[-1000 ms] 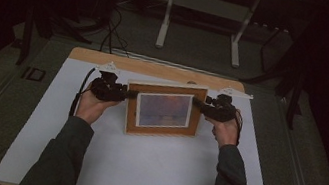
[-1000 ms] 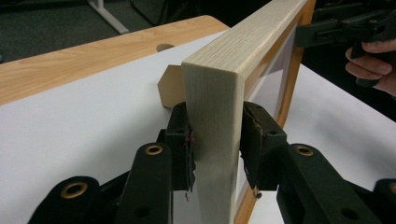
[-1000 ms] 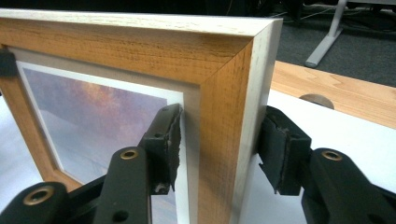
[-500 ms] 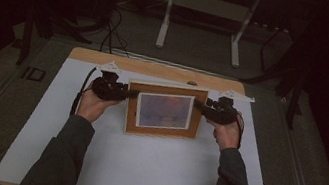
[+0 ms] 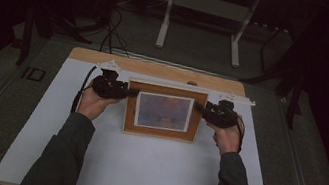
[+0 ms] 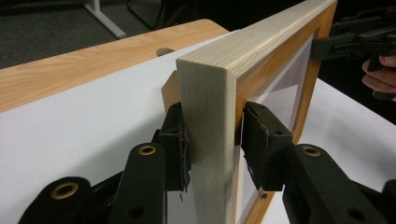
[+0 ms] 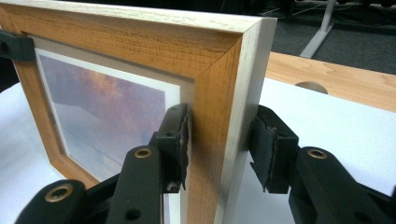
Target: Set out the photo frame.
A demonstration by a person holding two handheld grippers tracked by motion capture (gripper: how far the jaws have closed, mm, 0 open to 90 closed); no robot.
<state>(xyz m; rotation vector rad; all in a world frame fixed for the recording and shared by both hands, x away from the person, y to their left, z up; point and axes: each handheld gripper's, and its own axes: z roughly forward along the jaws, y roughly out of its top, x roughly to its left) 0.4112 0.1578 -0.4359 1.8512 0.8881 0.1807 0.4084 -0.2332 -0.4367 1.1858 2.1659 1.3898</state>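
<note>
The left gripper (image 6: 212, 149) straddles the picture frame's (image 5: 163, 111) left edge, one pad touching, jaws just opening. The right gripper (image 7: 219, 149) straddles the right edge, closing, far pad apart. The frame's foot is hidden; it stands upright on the counter (image 5: 139, 169) between level hands.

Wood frame, black plastic jaws, matt white sheet

The picture frame (image 5: 160, 128) is grained wood: warm brown and slightly rough on its face, pale and smooth on its outer edge, around a smooth print. The left gripper (image 6: 212, 142) and right gripper (image 7: 219, 140) look like matt black plastic with brass-coloured rivets and worn rubbery pads. A matt white sheet (image 5: 139, 169) covers the tabletop (image 5: 102, 58), whose far edge shows smooth light wood.
</note>
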